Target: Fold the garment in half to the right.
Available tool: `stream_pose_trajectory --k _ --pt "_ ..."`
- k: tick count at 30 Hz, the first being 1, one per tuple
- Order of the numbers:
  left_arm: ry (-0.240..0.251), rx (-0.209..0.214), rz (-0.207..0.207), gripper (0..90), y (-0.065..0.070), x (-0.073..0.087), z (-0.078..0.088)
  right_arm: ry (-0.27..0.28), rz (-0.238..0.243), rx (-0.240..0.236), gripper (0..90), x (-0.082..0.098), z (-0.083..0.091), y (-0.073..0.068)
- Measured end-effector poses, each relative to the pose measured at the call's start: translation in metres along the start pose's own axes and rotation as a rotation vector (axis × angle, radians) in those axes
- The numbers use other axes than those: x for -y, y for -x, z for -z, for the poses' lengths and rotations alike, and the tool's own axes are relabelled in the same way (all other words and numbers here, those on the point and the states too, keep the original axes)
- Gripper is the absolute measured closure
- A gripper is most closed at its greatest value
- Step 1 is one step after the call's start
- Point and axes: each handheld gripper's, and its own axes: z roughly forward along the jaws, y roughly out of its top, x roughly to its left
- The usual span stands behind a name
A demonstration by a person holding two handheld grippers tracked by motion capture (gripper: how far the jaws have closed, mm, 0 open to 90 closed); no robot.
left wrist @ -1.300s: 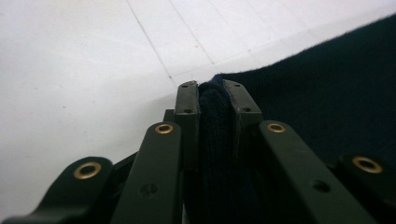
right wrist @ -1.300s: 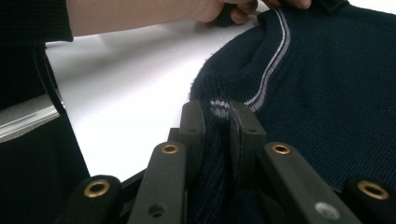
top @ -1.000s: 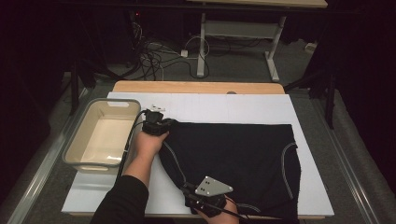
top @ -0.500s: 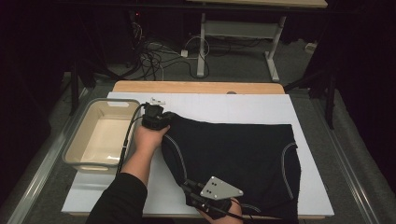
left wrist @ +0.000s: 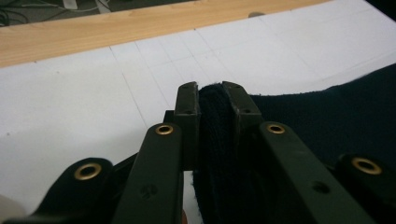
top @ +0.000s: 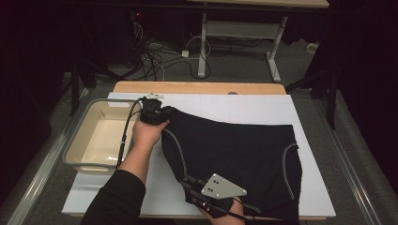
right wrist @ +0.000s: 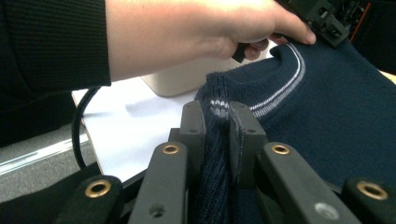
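Left gripper [left wrist: 211, 100]: clamped on sweater [top: 234, 150] far-left corner, for lifting.
Right gripper [right wrist: 217, 119]: clamped on its near edge.
Bin [top: 77, 161]: left, likely destination.

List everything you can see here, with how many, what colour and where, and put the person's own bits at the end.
Garment: one, dark navy with pale stripe trim, spread on the white board, its left edge pinched at two places.
White board: one, white with a faint grid, on the table.
Table: one, light wood, its far edge showing beyond the board.
Tub: one, beige, at the board's left edge.
Cables: several, dark and white, on the floor beyond the table.
Desk frame: one, grey, on the floor at the back.
Left gripper: one, black, shut on the garment's far corner.
Right gripper: one, black, shut on the garment's striped near edge.
Sleeve: one, black, bottom left.
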Motion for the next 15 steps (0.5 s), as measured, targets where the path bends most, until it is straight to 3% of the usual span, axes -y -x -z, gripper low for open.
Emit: stream_pose_trajectory --k 5,11,15 --pt "0.006 -0.031 0.012 75.8 -0.007 -0.007 0.023 0.018 0.025 -0.020 78.4 -0.014 -0.006 -0.010" --pt "-0.007 -0.110 0.022 75.8 -0.022 -0.010 0.055 0.051 0.034 -0.066 78.5 -0.032 -0.017 -0.022" --pt "-0.026 -0.122 0.031 75.7 -0.030 -0.010 0.063 0.067 0.048 -0.084 78.4 -0.040 -0.022 -0.028"
